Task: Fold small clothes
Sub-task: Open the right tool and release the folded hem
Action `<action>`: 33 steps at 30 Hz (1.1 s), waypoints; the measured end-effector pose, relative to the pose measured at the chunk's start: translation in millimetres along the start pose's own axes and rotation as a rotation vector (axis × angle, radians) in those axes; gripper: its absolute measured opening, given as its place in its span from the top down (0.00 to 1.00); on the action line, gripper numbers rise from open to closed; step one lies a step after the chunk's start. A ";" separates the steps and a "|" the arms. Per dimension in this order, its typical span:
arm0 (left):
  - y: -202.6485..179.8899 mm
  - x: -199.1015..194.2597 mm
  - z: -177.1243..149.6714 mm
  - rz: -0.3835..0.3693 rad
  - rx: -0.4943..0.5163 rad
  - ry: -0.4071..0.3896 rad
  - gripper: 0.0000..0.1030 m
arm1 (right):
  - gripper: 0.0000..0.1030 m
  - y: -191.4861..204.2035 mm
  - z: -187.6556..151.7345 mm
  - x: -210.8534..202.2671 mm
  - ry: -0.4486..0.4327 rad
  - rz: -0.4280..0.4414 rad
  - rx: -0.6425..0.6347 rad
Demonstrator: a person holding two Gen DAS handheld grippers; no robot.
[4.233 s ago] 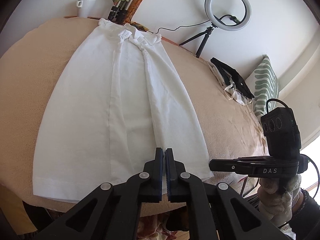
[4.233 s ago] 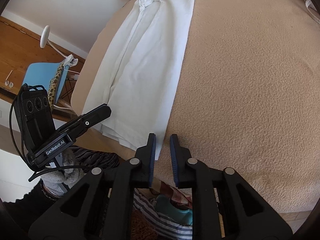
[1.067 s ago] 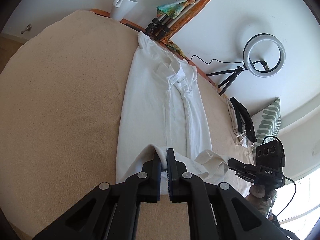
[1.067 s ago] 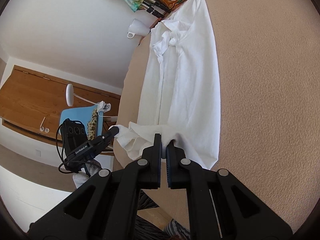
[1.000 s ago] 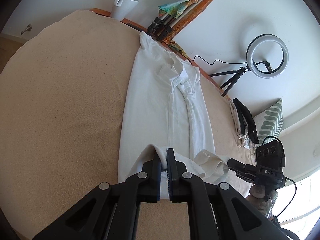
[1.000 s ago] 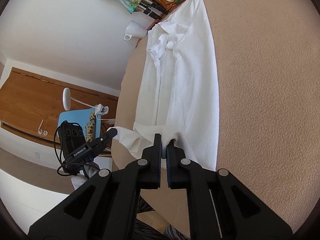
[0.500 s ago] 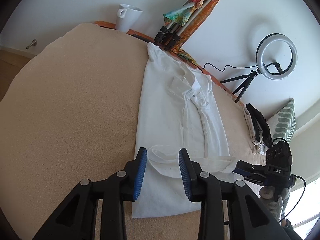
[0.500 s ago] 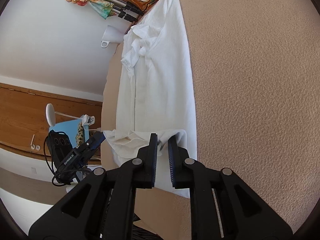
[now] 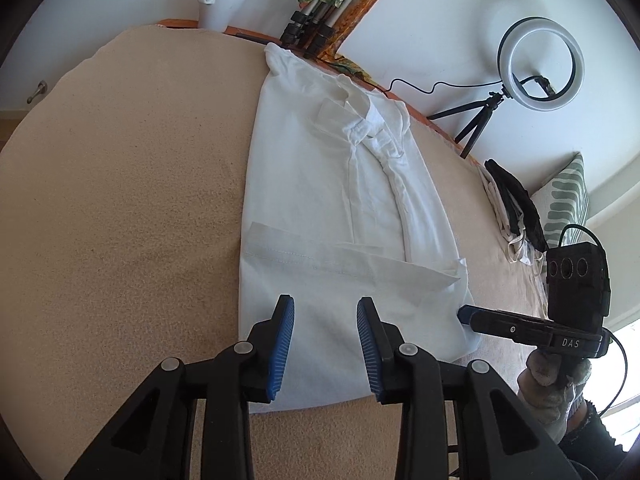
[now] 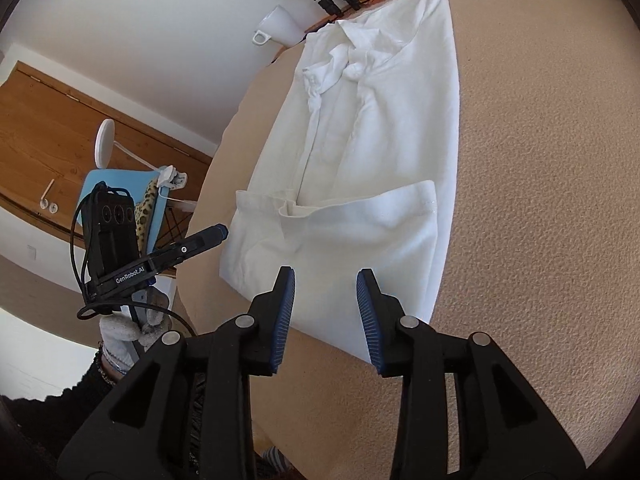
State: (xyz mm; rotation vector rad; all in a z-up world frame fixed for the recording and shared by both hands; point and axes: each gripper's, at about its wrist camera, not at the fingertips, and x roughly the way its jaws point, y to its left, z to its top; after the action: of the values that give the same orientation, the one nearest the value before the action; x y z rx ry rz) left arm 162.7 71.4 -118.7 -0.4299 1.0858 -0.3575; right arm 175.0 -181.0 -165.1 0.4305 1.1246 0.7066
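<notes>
White shirt lies flat on the beige-covered tabletop, collar at the far edge, sleeves folded in, body a long narrow strip. Bottom hem is folded up over the lower body; hem strip runs across the shirt, a bit skewed, right corner sticking out past the side edge.

Left hand-held gripper: jaws partly apart, empty, hanging over the near folded edge, blue pads clear of the cloth.

Right hand-held gripper: jaws opening, nothing pinched; shirt fabric shows in the gap below but the pads don't press it. In the left view it sits just beside the shirt's right edge, held in a gloved hand.

Behind, along the wall: ring light on a tripod, striped pillow, stack of folded clothes, bundle of tripod legs, white mug.
</notes>
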 end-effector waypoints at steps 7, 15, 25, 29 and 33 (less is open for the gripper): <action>7.3 0.8 10.3 0.196 0.086 -0.076 0.68 | 0.66 0.5 14.5 6.3 -0.064 -0.208 -0.048; 3.3 8.6 19.0 0.171 0.129 -0.061 0.76 | 0.66 -0.8 21.2 -7.6 -0.133 -0.320 -0.118; 1.0 10.8 18.3 0.207 0.150 -0.076 1.00 | 0.84 -9.3 23.6 0.0 -0.110 -0.355 -0.114; 1.0 7.9 18.8 0.215 0.144 -0.095 1.00 | 0.94 -10.3 23.4 -0.9 -0.120 -0.349 -0.114; 3.5 6.3 21.2 0.238 0.144 -0.113 1.00 | 0.97 -10.8 23.6 -4.9 -0.152 -0.396 -0.110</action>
State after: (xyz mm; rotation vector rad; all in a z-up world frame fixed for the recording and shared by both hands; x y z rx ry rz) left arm 184.7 74.8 -116.8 -0.1875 0.9814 -0.1970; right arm 198.6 -191.4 -159.7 0.1563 0.9836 0.3779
